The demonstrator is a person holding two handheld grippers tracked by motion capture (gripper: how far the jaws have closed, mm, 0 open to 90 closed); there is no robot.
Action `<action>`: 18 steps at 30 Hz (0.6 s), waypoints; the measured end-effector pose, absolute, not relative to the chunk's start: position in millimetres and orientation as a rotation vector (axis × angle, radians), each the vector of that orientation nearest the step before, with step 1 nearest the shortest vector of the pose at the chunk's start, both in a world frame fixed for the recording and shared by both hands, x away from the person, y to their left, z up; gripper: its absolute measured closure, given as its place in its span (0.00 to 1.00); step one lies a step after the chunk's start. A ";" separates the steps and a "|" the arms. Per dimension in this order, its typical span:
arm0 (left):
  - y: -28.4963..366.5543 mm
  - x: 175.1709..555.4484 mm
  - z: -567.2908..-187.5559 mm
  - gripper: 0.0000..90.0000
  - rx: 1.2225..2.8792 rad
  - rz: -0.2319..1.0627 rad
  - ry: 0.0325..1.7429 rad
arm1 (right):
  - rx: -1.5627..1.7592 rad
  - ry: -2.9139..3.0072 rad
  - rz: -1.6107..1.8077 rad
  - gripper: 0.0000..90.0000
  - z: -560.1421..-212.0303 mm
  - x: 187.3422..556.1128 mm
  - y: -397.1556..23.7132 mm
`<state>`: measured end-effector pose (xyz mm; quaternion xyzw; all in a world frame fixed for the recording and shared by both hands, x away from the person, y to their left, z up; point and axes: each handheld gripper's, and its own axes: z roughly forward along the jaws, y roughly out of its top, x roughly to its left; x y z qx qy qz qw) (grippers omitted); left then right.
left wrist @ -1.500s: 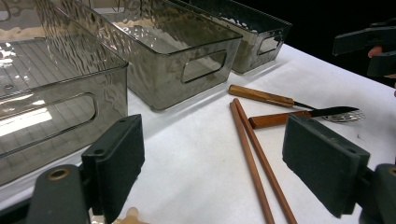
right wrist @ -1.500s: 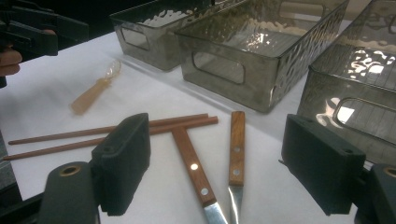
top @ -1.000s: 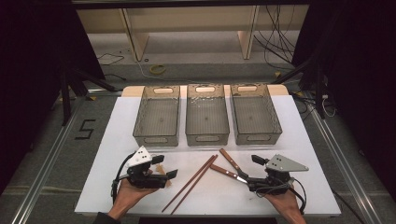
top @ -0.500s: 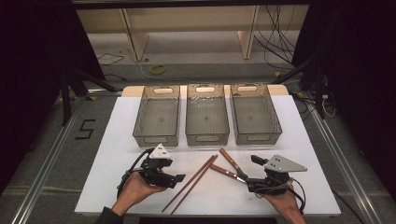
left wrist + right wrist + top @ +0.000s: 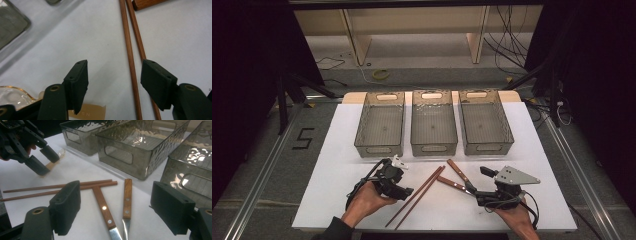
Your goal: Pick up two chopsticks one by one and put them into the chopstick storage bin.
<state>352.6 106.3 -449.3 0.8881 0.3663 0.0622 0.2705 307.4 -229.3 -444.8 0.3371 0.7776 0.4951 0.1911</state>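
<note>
We take the chopsticks [image 5: 416,196] as landmark: two brown sticks lying side by side on the white desk [image 5: 327,165], running diagonally from the near edge up toward the middle bin [image 5: 433,122]. Compared with one second ago, the left hand-held gripper [image 5: 404,191] has shifted across the desk toward the chopsticks; it sat well to their left then and now its tips are just beside their lower half. Its jaws have just been closing and stand partly apart, released, gripping nothing; in the left gripper view [image 5: 113,82] one chopstick [image 5: 130,60] runs through the gap between the pads without contact, and the second [image 5: 137,32] passes under the right-hand pad. A strip of tan tape [image 5: 90,112] lies on the desk below the left-hand pad. The right hand-held gripper [image 5: 476,197] sits to the right of the chopsticks, in the same place as in the earlier frames, jaws wide and released. In the right gripper view [image 5: 115,212] two wooden-handled knives [image 5: 117,207] lie between its jaws, untouched, their handle ends touching or just beside the chopsticks' far tips. Three grey bins stand in a row beyond the chopsticks, unchanged.
</note>
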 end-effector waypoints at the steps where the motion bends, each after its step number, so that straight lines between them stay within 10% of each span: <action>1: 104.4 353.4 -451.0 0.45 2.396 0.155 0.990 | 0.945 2.185 1.388 0.28 -444.8 307.5 -229.1; 18: 90.2 358.2 -466.2 0.59 2.446 0.056 1.006 | 0.934 2.182 1.389 0.29 -444.4 306.7 -228.7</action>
